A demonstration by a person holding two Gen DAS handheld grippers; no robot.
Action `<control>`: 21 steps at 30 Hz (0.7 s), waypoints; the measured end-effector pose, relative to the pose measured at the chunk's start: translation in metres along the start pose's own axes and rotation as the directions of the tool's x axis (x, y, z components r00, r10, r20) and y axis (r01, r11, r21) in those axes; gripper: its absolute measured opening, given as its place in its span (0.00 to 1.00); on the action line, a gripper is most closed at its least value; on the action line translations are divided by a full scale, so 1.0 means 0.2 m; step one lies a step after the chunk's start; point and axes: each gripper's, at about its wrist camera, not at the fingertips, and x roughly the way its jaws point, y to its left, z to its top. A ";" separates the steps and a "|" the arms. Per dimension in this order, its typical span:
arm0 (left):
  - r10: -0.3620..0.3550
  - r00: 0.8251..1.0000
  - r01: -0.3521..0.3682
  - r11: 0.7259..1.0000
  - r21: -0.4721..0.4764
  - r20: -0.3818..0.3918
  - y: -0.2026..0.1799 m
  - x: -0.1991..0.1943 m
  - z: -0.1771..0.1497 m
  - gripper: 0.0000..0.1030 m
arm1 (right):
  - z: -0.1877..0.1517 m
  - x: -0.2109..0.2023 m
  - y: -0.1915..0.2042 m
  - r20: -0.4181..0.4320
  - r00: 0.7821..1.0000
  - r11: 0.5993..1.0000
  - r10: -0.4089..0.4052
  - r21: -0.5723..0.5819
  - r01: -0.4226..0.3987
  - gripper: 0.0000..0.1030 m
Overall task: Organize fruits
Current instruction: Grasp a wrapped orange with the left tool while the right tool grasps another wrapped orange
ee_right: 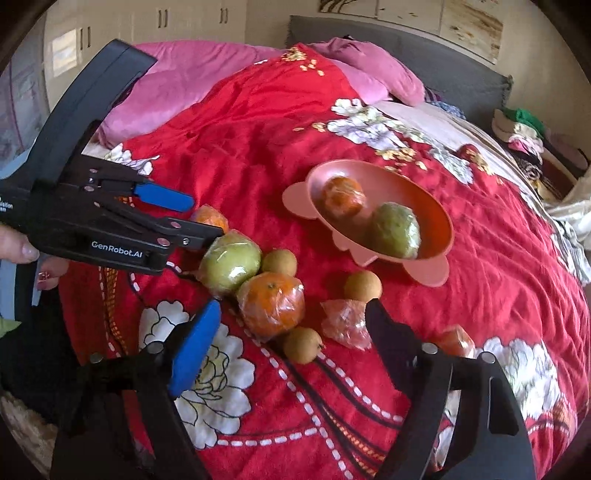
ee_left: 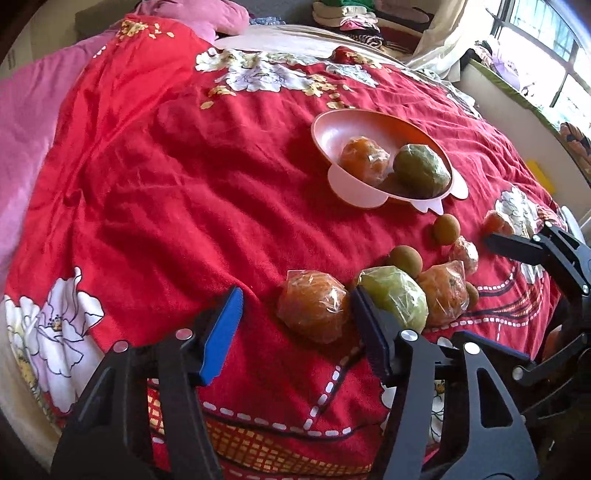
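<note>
A pink bowl on the red bedspread holds a wrapped orange and a wrapped green fruit. In front of it lies a cluster of wrapped oranges, a green fruit and small brown fruits. My left gripper straddles the leftmost wrapped orange; a gap shows beside its blue pad, so it is open. My right gripper stands open over a large wrapped orange, a brown fruit and a small wrapped piece, touching none.
The red floral bedspread stretches left and far. Pink pillows lie at the headboard, folded clothes at the back, and a window at the right. A hand holds the left gripper's handle.
</note>
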 end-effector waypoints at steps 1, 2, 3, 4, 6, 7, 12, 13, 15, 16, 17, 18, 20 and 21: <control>-0.002 1.000 0.002 1.000 -0.001 0.001 0.00 0.00 0.00 0.49 | 0.01 0.01 0.00 -0.003 1.000 1.000 0.011 -0.009 -0.011 0.66; -0.007 1.000 0.007 1.000 -0.005 0.000 0.01 0.00 0.00 0.49 | 0.01 0.02 0.01 -0.007 1.000 1.000 0.024 -0.017 -0.024 0.63; -0.011 1.000 0.011 1.000 -0.009 -0.002 0.01 0.00 0.01 0.49 | 0.02 0.03 0.01 -0.013 0.999 0.999 0.033 -0.023 -0.034 0.58; -0.014 1.000 0.014 1.000 -0.011 -0.002 0.01 0.00 0.01 0.49 | 0.02 0.04 0.02 -0.023 0.999 0.999 0.041 -0.033 -0.042 0.55; -0.019 1.000 0.019 1.000 -0.012 -0.003 0.02 0.00 0.01 0.48 | 0.03 0.07 0.03 -0.044 0.998 0.997 0.053 -0.055 -0.056 0.50; -0.022 1.000 0.022 1.000 -0.013 -0.004 0.02 0.00 0.01 0.47 | 0.03 0.09 0.03 -0.055 0.997 0.996 0.059 -0.065 -0.062 0.47; -0.050 0.999 0.050 0.999 -0.014 -0.007 0.01 0.01 0.02 0.35 | 0.01 0.16 0.05 -0.082 0.994 0.993 0.073 -0.082 -0.080 0.43; -0.073 0.997 0.073 0.997 -0.017 -0.012 0.01 0.01 0.02 0.31 | 0.01 0.17 0.04 -0.084 0.993 0.994 0.078 -0.075 -0.085 0.42; -0.072 0.997 0.072 0.997 -0.013 -0.015 0.00 0.02 0.02 0.31 | 0.01 0.18 0.03 -0.083 0.993 0.993 0.089 -0.067 -0.095 0.41; -0.077 0.997 0.077 0.997 -0.019 -0.014 0.00 0.03 0.02 0.31 | 0.01 0.18 0.03 -0.083 0.992 0.993 0.091 -0.065 -0.097 0.40; -0.090 0.996 0.090 0.995 -0.032 -0.017 0.01 0.04 0.02 0.31 | 0.01 0.18 0.03 -0.082 0.992 0.993 0.093 -0.064 -0.098 0.40; -0.101 0.995 0.101 0.994 -0.040 -0.020 0.02 0.04 0.02 0.31 | 0.01 0.18 0.02 -0.080 0.992 0.993 0.095 -0.061 -0.100 0.39; -0.110 0.994 0.109 0.993 -0.048 -0.024 0.03 0.06 0.02 0.31 | 0.01 0.18 0.02 -0.077 0.992 0.993 0.102 -0.048 -0.106 0.39; -0.107 0.994 0.106 0.993 -0.045 -0.029 0.03 0.06 0.02 0.31 | 0.01 0.18 0.01 -0.077 0.992 0.993 0.105 -0.044 -0.108 0.39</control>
